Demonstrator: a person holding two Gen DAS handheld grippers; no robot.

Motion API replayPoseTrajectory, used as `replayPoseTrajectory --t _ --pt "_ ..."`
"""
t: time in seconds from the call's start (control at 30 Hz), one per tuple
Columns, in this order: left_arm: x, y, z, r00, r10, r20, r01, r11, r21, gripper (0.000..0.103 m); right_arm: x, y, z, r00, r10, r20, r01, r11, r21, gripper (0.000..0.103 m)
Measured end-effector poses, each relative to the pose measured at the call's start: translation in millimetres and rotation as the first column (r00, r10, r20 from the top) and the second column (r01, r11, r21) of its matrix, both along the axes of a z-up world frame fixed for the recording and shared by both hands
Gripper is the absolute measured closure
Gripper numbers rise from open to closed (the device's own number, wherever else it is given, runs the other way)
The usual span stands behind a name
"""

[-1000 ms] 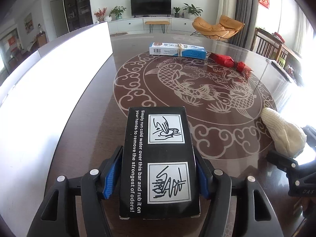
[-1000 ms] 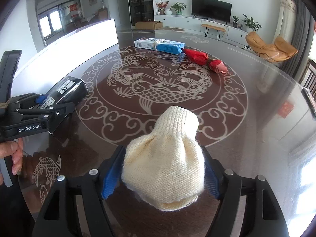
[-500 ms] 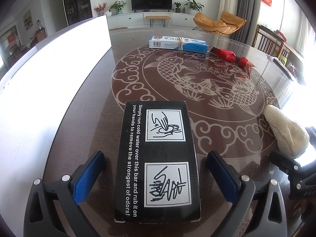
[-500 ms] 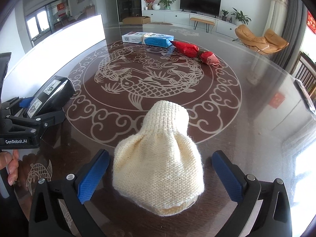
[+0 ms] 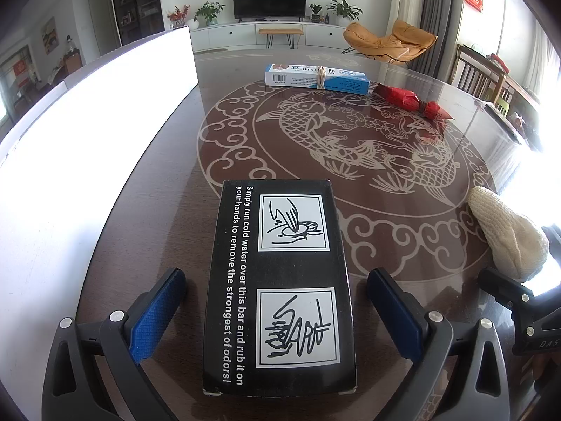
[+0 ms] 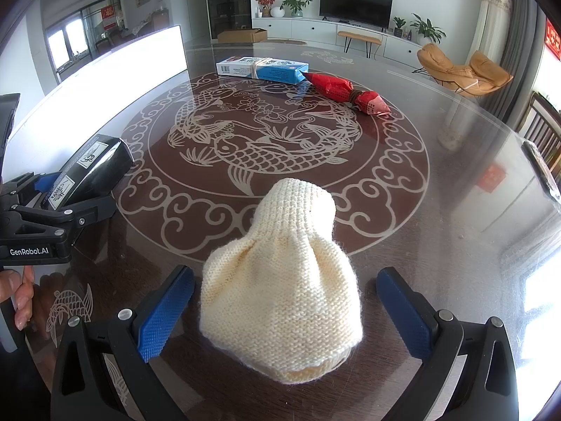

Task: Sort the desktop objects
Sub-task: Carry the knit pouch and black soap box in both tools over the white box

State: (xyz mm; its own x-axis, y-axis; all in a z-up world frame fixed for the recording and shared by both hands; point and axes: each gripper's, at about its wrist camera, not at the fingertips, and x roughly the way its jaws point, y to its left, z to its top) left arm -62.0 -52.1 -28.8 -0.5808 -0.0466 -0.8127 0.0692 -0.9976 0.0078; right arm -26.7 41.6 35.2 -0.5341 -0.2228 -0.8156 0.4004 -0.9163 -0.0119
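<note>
I see the glass-topped worktop [image 5: 168,210] carrying a black box [image 5: 280,287] flat between the spread pads of my left hand-held gripper [image 5: 277,315], whose jaws have just been opening; nothing touches it. My right hand-held gripper [image 6: 284,312], likewise just opened, brackets a cream knit hat [image 6: 284,287] without contact. A blue carton [image 5: 317,79] and red packet [image 5: 410,100] lie at the far side.

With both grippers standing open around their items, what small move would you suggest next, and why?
Probably lift both grippers straight back. The left gripper straddles the black box and the right gripper the cream knit hat, pads clear of both, which lie flat on the table.
</note>
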Motion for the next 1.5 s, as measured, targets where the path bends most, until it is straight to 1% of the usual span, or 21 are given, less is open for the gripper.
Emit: replayPoseTrajectory --t 0.9,0.97,1.0,1.03,1.07,1.1,1.13,1.17,1.2,1.27,1.33,1.4,1.5 --pt "-0.5 0.1 0.0 1.000 0.000 0.000 0.000 1.000 0.001 0.000 -0.2 -0.1 -0.2 1.000 0.000 0.000 0.000 1.000 0.000 0.000" --pt "-1.6 1.0 0.2 1.000 -0.004 0.010 0.004 1.000 -0.002 0.000 -0.2 -0.1 -0.2 1.000 0.000 0.000 0.000 1.000 0.000 0.000" --pt "-3.2 1.1 1.1 0.999 -0.020 0.027 0.020 1.000 0.000 0.000 -0.6 -0.1 -0.3 1.000 0.001 0.003 -0.001 1.000 0.000 0.000" --pt "-3.9 1.3 2.6 0.999 -0.037 0.038 0.037 0.999 0.002 0.006 -2.4 -0.2 0.1 1.000 0.012 0.023 -0.012 1.000 0.005 0.000" --pt "-1.7 2.3 6.5 0.998 -0.056 0.025 0.056 0.998 0.001 0.035 -5.2 -0.7 0.6 0.998 0.025 0.049 -0.026 1.000 0.014 0.000" --pt "-0.3 3.1 10.4 0.998 -0.067 0.017 0.067 0.998 -0.005 0.045 -7.7 -1.2 1.6 0.997 0.035 0.069 -0.036 0.999 0.020 0.004" --pt "-0.3 2.4 11.2 0.997 -0.078 0.028 0.077 0.997 0.014 0.045 -8.3 -0.3 5.2 0.997 0.042 0.064 -0.043 0.999 0.019 0.031" --pt "1.4 0.6 11.8 0.996 -0.082 0.022 0.081 0.996 0.043 0.045 -8.4 1.4 10.2 0.997 0.053 0.056 -0.053 0.999 0.004 0.054" --pt "4.1 -1.2 12.2 0.997 -0.081 0.020 0.079 0.994 0.072 0.045 -10.5 3.5 12.5 0.996 0.046 0.071 -0.045 0.999 -0.004 0.054" --pt "13.3 -3.4 16.0 0.998 -0.070 0.006 0.069 0.991 0.112 0.045 -13.6 10.1 15.8 0.995 0.024 0.101 -0.019 0.998 -0.053 0.054" --pt "26.3 -4.2 26.3 0.998 -0.060 -0.027 0.063 0.987 0.144 0.045 -8.5 14.0 24.9 0.996 0.011 0.093 -0.004 0.997 -0.080 0.054" --pt "38.0 -5.9 42.4 0.996 -0.057 -0.065 0.067 0.983 0.173 0.045 -0.9 12.9 38.8 0.997 0.018 0.071 -0.010 0.995 -0.100 0.054" --pt "54.2 -18.9 79.2 0.989 -0.040 -0.145 0.071 0.973 0.219 0.045 5.3 -2.1 64.9 0.999 0.046 0.026 -0.042 0.992 -0.118 0.054"
